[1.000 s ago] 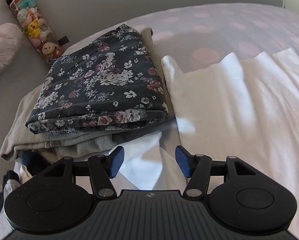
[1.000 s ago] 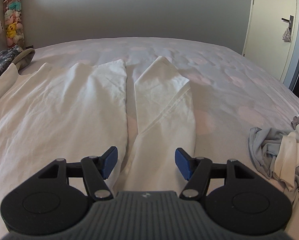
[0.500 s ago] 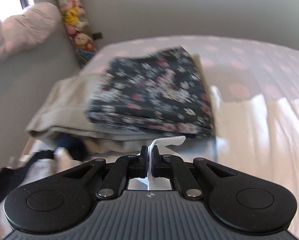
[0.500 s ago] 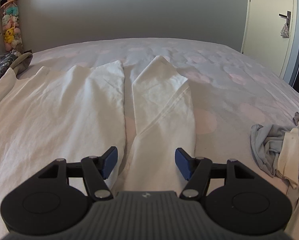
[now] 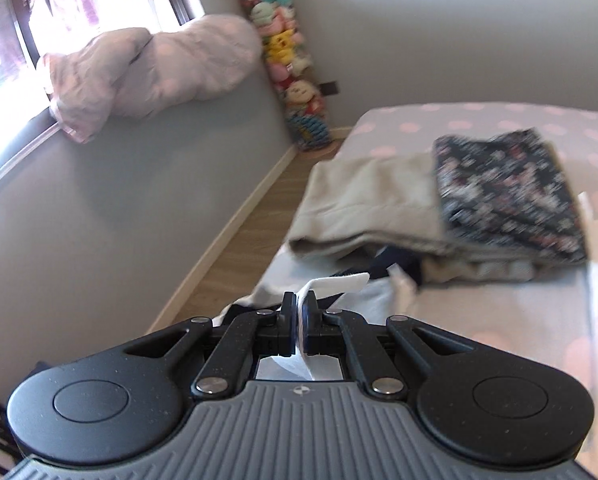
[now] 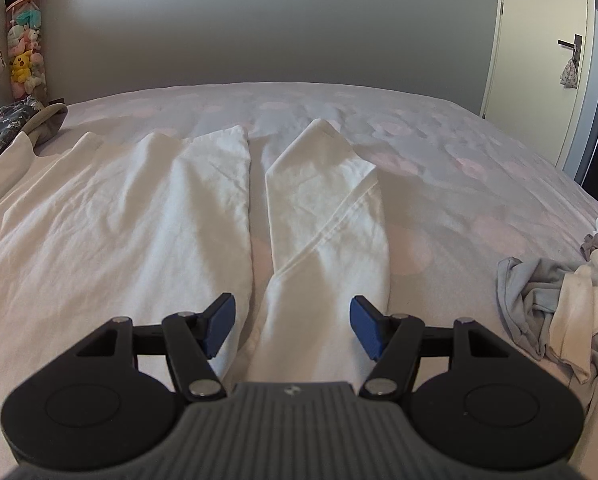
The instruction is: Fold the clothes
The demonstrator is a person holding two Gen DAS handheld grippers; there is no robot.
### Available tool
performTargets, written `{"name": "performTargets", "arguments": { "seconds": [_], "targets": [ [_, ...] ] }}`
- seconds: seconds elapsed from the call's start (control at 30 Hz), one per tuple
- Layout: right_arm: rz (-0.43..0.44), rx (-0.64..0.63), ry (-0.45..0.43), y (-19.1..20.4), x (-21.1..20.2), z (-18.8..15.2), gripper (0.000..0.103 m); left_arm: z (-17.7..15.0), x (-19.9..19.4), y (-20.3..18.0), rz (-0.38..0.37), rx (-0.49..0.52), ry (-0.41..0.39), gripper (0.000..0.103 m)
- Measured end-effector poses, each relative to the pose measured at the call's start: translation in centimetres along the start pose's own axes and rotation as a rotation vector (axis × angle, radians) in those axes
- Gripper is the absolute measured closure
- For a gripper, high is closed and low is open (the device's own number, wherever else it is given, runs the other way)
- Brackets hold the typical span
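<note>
The bed [image 6: 439, 152], covered in a pale sheet with pink dots, carries everything that follows. Spread flat across it lies the white garment [image 6: 119, 216], two long white panels pointing toward the far wall with a narrow strip of sheet between them. At the bed's left edge sits a stack of folded clothes: a dark floral piece [image 5: 507, 196] on top of a beige piece [image 5: 363, 208], with darker items underneath. A loose heap of grey and cream clothes [image 6: 559, 292] lies at the bed's right edge. My right hand-held gripper [image 6: 291, 322] hovers low over the near end of the right panel, its blue pads spread wide on either side of the cloth and pressing on nothing. My left hand-held gripper [image 5: 297, 326] is pressed together on a corner of white fabric [image 5: 335, 283], which sticks up past the pads and hangs down behind them, held near the bed's left edge just in front of the stack.
</note>
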State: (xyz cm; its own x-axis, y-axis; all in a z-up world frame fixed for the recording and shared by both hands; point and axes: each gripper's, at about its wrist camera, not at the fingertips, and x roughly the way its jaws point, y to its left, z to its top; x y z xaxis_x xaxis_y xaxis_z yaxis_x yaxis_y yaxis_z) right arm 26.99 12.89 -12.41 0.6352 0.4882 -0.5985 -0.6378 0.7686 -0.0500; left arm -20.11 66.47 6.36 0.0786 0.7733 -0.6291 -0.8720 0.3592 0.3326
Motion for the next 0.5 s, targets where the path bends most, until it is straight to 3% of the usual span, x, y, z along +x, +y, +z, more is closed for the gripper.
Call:
{"name": "performTargets", "arguments": {
  "seconds": [0.1, 0.33, 0.5],
  "targets": [
    [-0.004, -0.008, 0.011, 0.1, 0.3, -0.2, 0.037, -2.0, 2.3, 1.5, 0.032, -0.015, 0.032, 0.103],
    [-0.009, -0.021, 0.017, 0.5, 0.7, -0.3, 0.037, -5.7, 6.2, 3.1, 0.032, -0.118, 0.108, 0.103],
    [-0.014, -0.040, 0.028, 1.0, 1.2, -0.4, 0.037, -7.0, 5.7, 4.9, -0.018, -0.257, 0.102, 0.103]
  ]
}}
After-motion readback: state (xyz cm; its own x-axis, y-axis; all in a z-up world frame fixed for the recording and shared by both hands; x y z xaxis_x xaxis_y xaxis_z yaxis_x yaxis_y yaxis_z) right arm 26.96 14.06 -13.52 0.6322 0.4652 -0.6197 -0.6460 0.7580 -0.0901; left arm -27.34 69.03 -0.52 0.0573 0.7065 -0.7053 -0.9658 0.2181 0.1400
